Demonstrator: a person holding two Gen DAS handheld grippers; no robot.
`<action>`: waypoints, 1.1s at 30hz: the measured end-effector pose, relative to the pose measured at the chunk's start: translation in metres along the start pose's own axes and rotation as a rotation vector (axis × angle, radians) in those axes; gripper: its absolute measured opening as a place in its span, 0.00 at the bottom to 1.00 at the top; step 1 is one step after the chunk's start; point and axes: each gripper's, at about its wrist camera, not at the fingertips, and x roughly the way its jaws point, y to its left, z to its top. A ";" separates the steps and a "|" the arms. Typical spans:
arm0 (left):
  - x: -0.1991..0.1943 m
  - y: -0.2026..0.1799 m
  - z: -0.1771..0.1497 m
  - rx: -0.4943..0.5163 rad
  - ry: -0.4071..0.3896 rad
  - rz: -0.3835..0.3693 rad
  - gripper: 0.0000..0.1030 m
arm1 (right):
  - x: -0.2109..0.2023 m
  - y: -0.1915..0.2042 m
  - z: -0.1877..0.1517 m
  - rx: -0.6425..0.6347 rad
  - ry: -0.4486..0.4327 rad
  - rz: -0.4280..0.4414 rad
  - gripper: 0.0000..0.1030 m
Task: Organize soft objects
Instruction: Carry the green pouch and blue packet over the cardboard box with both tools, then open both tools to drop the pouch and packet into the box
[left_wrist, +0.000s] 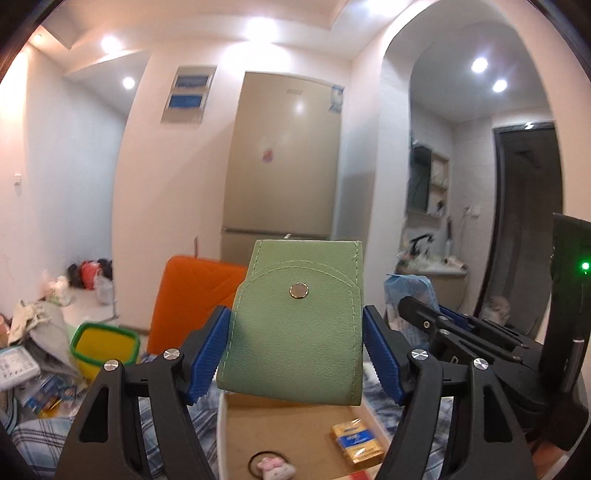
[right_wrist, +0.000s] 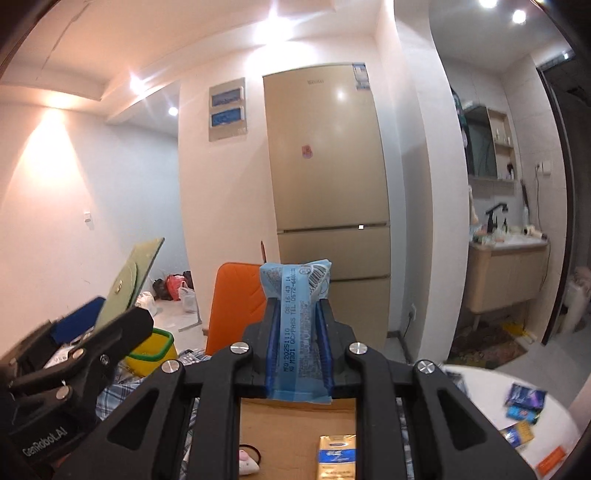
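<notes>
My left gripper is shut on a green leather pouch with a metal snap, held upright above a cardboard box. My right gripper is shut on a blue tissue packet, also held above the box. The box holds a yellow and blue pack and a hair tie with a pink plush charm. The pouch and left gripper show at the left of the right wrist view. The right gripper shows at the right of the left wrist view.
An orange chair back stands behind the box. A yellow bin with a green rim sits at the left among clutter. A white round table with small packets is at the right. A fridge stands at the back.
</notes>
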 end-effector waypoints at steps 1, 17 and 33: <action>0.007 0.001 -0.003 0.004 0.021 0.005 0.71 | 0.008 -0.001 -0.006 0.007 0.022 -0.001 0.18; 0.116 0.016 -0.080 0.008 0.507 0.010 0.71 | 0.072 -0.014 -0.085 -0.015 0.303 -0.030 0.18; 0.147 0.044 -0.128 -0.038 0.642 0.054 0.71 | 0.113 -0.013 -0.131 -0.010 0.553 0.042 0.18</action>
